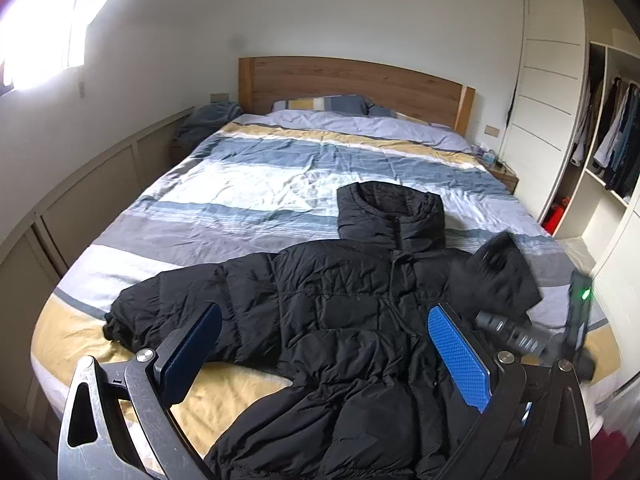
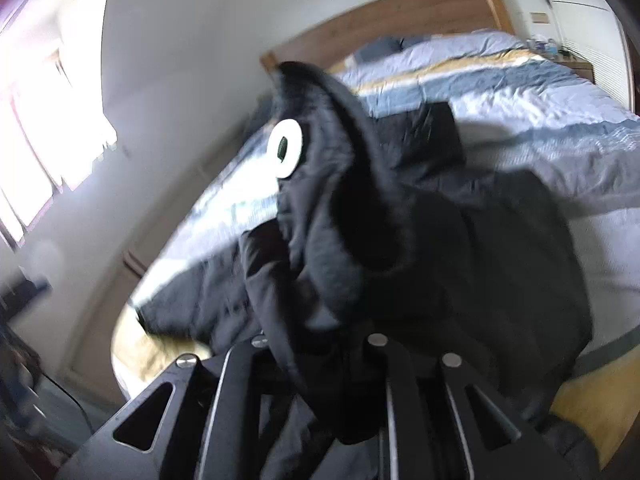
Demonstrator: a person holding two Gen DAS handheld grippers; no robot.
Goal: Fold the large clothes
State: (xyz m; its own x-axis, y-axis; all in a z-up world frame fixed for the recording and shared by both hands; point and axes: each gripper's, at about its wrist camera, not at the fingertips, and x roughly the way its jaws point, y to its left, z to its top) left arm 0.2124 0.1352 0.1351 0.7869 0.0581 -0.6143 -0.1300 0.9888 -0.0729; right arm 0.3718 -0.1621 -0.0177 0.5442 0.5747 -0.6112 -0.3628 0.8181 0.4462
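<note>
A black hooded puffer jacket (image 1: pixel 340 312) lies front up on the striped bed (image 1: pixel 248 184), hood toward the headboard, one sleeve spread to the left. My left gripper (image 1: pixel 324 344) is open and empty, hovering above the jacket's lower body. My right gripper (image 1: pixel 520 336) shows blurred at the right in the left wrist view, holding the jacket's other sleeve (image 1: pixel 504 272) lifted off the bed. In the right wrist view the gripper (image 2: pixel 320 344) is shut on that sleeve (image 2: pixel 332 216), whose cuff with a white round tag (image 2: pixel 285 148) rises in front of the camera.
A wooden headboard (image 1: pixel 352 84) and pillows stand at the far end. A panelled wall runs along the left. A nightstand (image 1: pixel 504 172) and an open wardrobe (image 1: pixel 608 152) with hanging clothes stand at the right. The yellow bed edge (image 1: pixel 72 344) is near.
</note>
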